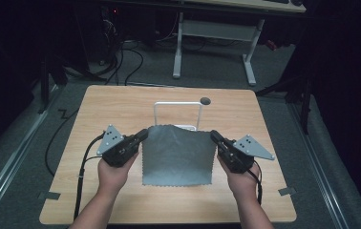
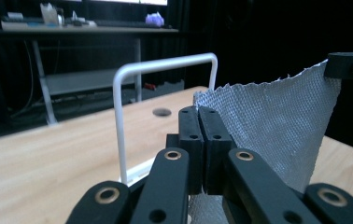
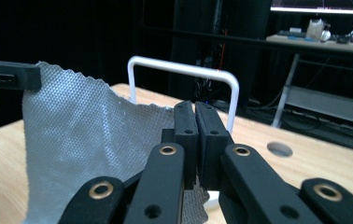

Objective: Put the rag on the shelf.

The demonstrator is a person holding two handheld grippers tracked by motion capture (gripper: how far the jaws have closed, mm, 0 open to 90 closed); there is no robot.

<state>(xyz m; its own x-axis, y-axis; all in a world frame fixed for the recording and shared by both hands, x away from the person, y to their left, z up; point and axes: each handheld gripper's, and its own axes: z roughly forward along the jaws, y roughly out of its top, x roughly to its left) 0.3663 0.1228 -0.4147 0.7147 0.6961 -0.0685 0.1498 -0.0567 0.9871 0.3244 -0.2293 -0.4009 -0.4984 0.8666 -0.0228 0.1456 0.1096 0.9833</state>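
Observation:
A grey woven cloth hangs stretched between my two grippers above the wooden table. My left gripper is shut on the cloth's upper left corner, and my right gripper is shut on its upper right corner. In the left gripper view the jaws meet at the cloth edge, my left gripper pinching it. In the right gripper view my right gripper pinches the cloth likewise. A white bar rack stands just behind the cloth; the cloth's lower edge rests toward the table front.
A round dark hole sits in the table near the rack's right post. A white-legged desk stands on the floor beyond the table. Cables trail from both grippers toward the person's arms.

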